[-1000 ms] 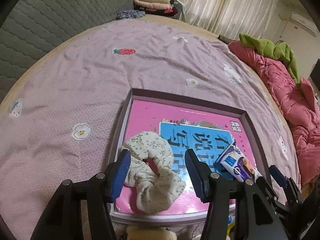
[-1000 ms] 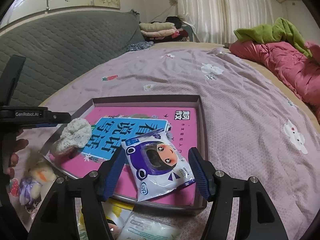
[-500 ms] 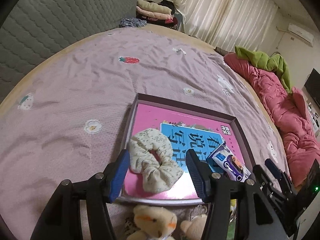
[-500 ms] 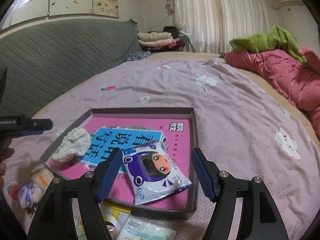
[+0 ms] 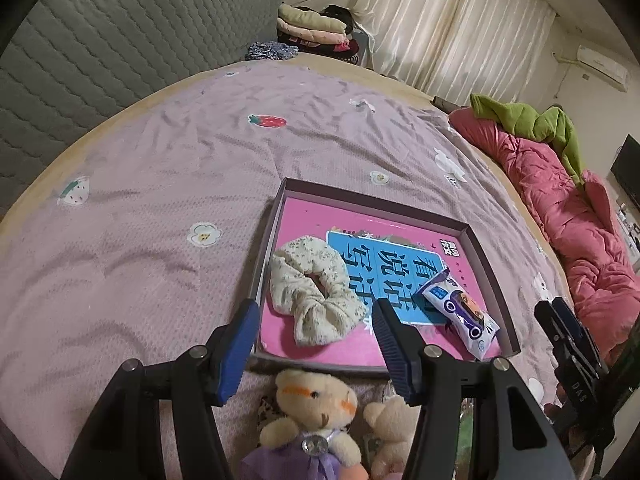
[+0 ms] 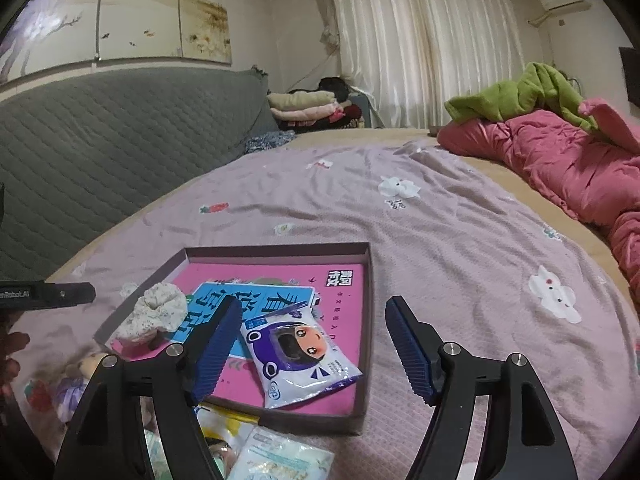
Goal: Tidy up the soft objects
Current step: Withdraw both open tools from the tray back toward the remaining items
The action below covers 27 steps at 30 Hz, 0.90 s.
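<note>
Both grippers have pulled back from the box (image 5: 476, 248), jaws wide and empty: the left gripper (image 5: 314, 346) and right gripper (image 6: 314, 348). The scrunchie (image 5: 314, 292) lies by the box's left wall, the packet (image 6: 298, 354) near its right front corner. A teddy bear (image 5: 312, 408) just outside the front edge looks next.

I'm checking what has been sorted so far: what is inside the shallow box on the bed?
The box holds a floral scrunchie at its left and a purple cartoon packet at its right, both on the pink printed bottom. What they cover is hidden.

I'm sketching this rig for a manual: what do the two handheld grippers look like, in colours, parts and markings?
The left gripper and the right gripper share one build: black angular arms with silver round pivot bolts, each ending in two blue ribbed finger pads. White "DAS" lettering marks the right one's side, and partly cut-off white "GenRobot.AI" lettering the left's.
</note>
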Tool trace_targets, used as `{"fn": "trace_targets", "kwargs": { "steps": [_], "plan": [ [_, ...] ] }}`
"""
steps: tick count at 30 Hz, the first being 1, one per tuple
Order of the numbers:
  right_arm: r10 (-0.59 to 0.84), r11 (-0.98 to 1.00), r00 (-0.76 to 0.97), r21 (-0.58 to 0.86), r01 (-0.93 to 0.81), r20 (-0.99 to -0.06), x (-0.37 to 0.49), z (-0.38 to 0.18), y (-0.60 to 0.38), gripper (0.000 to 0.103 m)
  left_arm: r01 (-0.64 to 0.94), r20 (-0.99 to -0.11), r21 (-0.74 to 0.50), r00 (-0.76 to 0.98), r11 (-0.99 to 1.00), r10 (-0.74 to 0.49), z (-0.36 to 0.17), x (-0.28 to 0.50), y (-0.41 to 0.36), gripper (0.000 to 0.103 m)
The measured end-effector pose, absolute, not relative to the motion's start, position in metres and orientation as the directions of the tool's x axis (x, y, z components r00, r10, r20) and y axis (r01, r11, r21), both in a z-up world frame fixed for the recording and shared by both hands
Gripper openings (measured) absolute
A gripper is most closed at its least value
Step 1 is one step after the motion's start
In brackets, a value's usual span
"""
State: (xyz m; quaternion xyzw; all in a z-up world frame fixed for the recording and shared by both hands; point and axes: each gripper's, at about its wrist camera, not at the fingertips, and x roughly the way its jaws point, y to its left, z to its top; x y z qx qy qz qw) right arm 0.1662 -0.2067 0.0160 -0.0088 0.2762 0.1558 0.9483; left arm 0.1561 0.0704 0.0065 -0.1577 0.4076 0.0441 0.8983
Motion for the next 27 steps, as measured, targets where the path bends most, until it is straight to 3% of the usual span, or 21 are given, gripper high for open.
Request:
{"fn": "trace_targets", "kwargs": {
  "steps": [27],
  "plan": [
    [0.166, 0.982, 0.816, 0.013, -0.19, -0.553, 0.094, 0.032, -0.224, 0.076, -0.197, -0.749, -0.256, 0.659, 0.946, -0.065, 0.024, 0.109, 0.074, 0.058]
  ]
}}
